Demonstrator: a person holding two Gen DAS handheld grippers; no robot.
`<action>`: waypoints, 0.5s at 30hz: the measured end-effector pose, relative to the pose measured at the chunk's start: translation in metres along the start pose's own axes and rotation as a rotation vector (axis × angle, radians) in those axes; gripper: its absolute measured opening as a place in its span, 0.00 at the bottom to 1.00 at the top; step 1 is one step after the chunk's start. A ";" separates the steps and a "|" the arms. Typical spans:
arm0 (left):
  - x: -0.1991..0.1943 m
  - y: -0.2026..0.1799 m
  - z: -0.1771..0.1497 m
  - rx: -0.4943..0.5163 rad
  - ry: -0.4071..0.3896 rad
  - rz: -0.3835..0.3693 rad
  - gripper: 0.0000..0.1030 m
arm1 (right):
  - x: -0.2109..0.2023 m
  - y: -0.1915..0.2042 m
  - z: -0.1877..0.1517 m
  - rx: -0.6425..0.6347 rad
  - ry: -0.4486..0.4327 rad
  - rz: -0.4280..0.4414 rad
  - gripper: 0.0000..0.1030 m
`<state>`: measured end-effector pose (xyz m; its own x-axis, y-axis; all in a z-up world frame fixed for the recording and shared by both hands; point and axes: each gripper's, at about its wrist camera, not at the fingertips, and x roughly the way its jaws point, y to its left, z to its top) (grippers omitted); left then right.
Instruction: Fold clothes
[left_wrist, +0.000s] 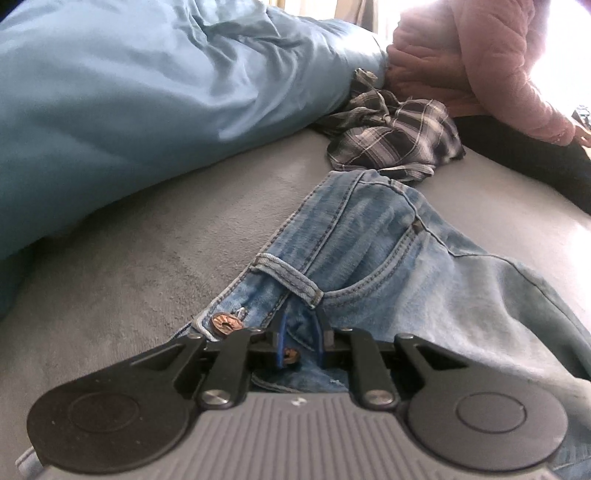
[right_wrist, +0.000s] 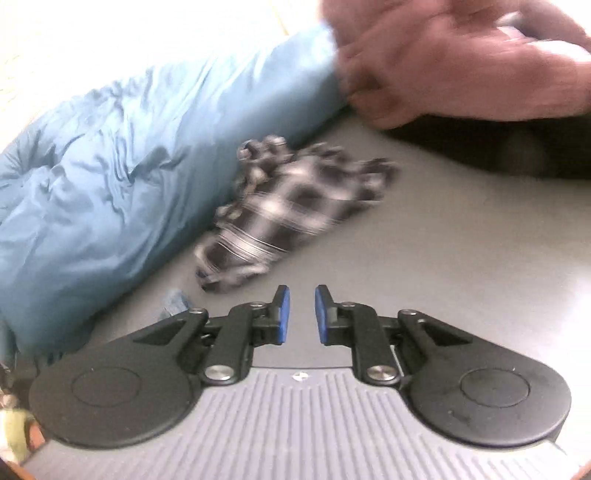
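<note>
Light blue jeans (left_wrist: 388, 251) lie on the grey bed surface (left_wrist: 129, 266) in the left wrist view, waistband toward me. My left gripper (left_wrist: 301, 336) is closed on the waistband beside the copper button (left_wrist: 225, 322), denim filling the gap between its blue pads. A crumpled dark plaid garment (left_wrist: 399, 140) lies beyond the jeans. In the right wrist view, which is blurred, my right gripper (right_wrist: 302, 306) is open and empty above the grey surface, with the plaid garment (right_wrist: 291, 206) just ahead of it. A scrap of denim (right_wrist: 173, 301) shows by its left finger.
A large light blue duvet (left_wrist: 129, 92) is bunched along the left; it also fills the left of the right wrist view (right_wrist: 110, 177). A person in a pink jacket (left_wrist: 480, 62) and dark trousers sits at the far right on the bed.
</note>
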<state>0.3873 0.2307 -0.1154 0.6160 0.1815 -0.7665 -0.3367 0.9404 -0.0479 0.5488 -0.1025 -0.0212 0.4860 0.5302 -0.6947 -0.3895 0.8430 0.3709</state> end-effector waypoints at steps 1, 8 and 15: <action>0.000 -0.002 0.000 -0.004 0.003 0.012 0.16 | -0.024 -0.011 -0.011 0.003 -0.003 -0.047 0.16; 0.003 -0.019 0.005 0.001 0.033 0.107 0.18 | -0.195 -0.100 -0.102 0.131 -0.018 -0.413 0.32; 0.008 -0.037 0.007 0.025 0.050 0.206 0.19 | -0.254 -0.180 -0.218 0.596 -0.150 -0.469 0.48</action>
<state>0.4099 0.1999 -0.1154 0.4996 0.3570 -0.7893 -0.4335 0.8919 0.1290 0.3250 -0.4085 -0.0457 0.6138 0.0767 -0.7858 0.3493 0.8662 0.3574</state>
